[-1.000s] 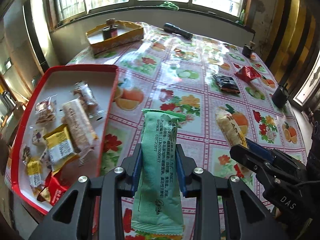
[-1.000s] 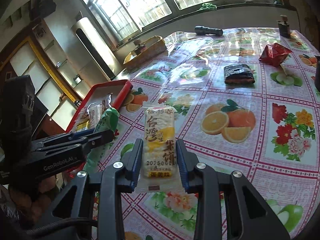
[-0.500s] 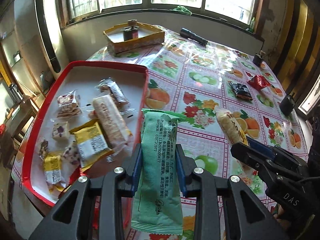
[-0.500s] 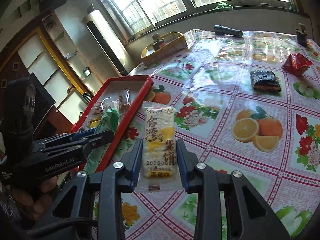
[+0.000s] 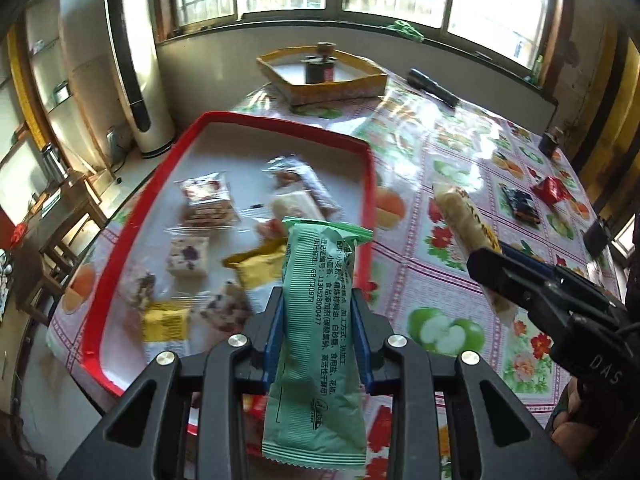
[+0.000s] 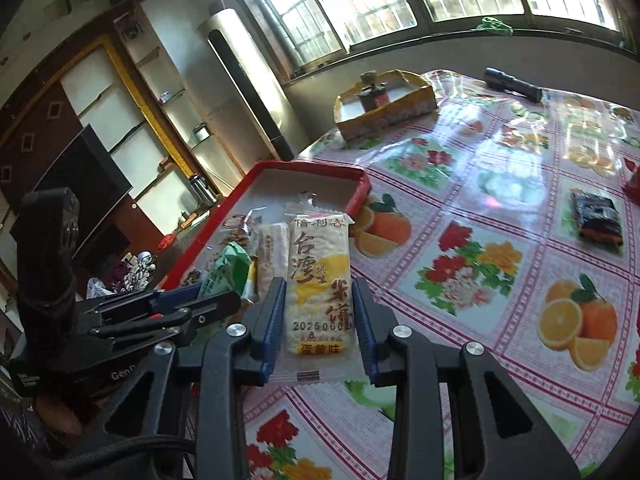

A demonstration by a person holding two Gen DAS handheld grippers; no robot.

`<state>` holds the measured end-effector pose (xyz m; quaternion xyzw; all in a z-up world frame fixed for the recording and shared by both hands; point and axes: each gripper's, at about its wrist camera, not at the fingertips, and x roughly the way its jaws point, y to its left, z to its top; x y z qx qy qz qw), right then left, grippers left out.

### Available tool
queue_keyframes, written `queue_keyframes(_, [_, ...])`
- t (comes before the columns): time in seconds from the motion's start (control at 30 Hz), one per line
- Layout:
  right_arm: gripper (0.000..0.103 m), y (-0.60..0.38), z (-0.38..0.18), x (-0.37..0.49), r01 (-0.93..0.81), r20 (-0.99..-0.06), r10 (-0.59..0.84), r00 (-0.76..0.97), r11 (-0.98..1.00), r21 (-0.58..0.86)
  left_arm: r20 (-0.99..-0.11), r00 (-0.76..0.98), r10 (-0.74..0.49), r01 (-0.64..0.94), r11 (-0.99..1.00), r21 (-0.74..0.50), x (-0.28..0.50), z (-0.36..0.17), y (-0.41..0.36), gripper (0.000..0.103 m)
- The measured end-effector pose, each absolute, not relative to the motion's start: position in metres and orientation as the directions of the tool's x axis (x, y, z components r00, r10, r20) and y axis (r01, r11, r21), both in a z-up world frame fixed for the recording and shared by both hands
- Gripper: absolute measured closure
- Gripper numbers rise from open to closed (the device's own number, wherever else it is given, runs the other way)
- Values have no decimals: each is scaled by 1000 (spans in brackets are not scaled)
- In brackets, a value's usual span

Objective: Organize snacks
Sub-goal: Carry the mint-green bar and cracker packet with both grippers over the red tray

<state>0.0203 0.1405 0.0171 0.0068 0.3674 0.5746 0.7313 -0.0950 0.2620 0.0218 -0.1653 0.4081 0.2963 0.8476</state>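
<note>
My left gripper (image 5: 318, 312) is shut on a long green snack packet (image 5: 316, 320) and holds it above the near right part of the red tray (image 5: 370, 200). The tray holds several wrapped snacks, among them a yellow packet (image 5: 166, 322). My right gripper (image 6: 318, 312) is shut on a white and yellow rice cracker packet (image 6: 318, 280), held above the table just right of the tray (image 6: 362, 190). The right gripper also shows in the left wrist view (image 5: 486, 262), and the left gripper with the green packet (image 6: 226, 270) shows in the right wrist view.
A black snack packet (image 5: 520, 208) and a red packet (image 5: 554, 190) lie on the flowered tablecloth at the far right. A yellow cardboard tray (image 5: 320, 76) with a dark jar and a black flashlight (image 5: 432, 88) stand at the back. A dark cup (image 5: 596, 236) is at the right edge.
Both grippers have moved left toward the red tray with their packets held. The green packet is now over the tray; the rice cracker packet is near the tray's right rim.
</note>
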Motion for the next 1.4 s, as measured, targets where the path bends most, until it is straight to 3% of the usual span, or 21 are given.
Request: queue_keyframes(1.4, [68, 295, 11, 26, -900, -589, 808, 18, 269, 342, -815, 405, 415, -755, 654, -42, -112, 3, 343, 73])
